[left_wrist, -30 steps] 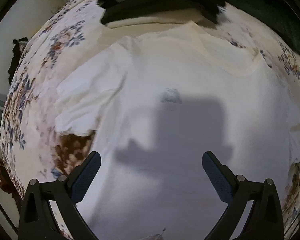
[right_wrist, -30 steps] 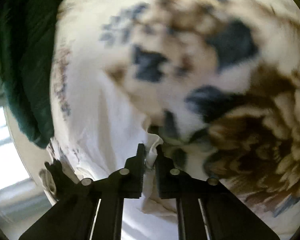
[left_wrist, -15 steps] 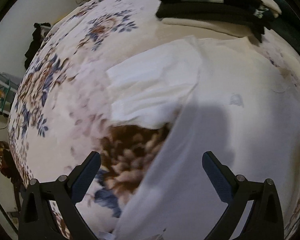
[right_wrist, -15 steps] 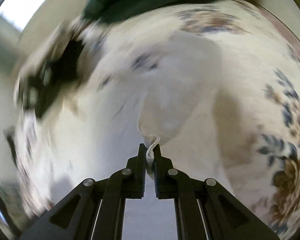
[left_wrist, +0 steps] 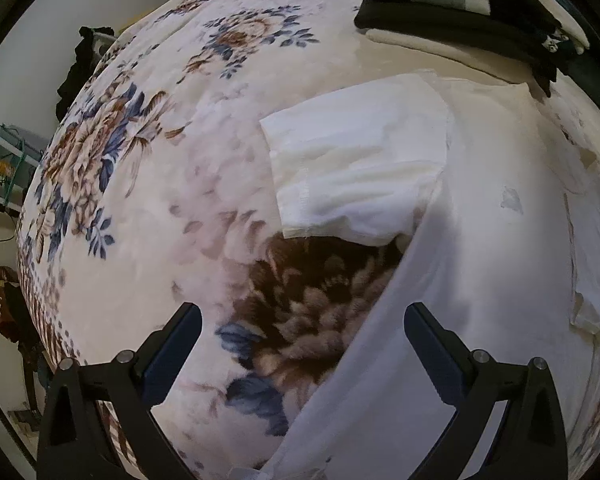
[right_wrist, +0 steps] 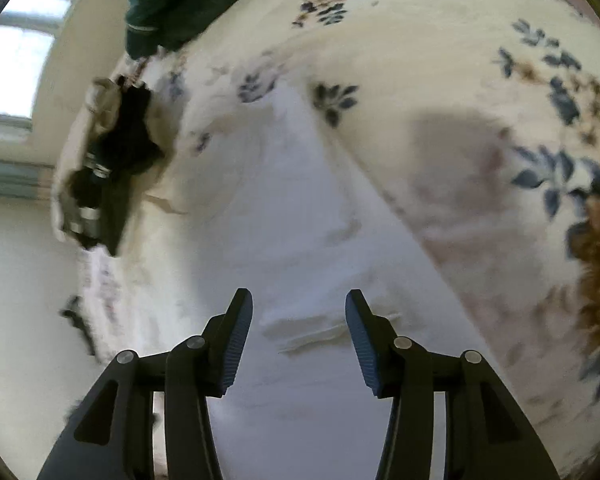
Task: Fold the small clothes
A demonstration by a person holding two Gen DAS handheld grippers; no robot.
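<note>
One side of the white shirt looks folded in; both grippers, left gripper and right gripper, gape wide and hold nothing, and the other sleeve is still flat on the bed.

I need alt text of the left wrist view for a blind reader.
A white T-shirt lies on a floral blanket, one sleeve spread flat to the left. The open left hand-held gripper hovers over the shirt's edge, and a stack of folded clothes sits behind.

The white shirt runs past the frame's bottom edge.
</note>
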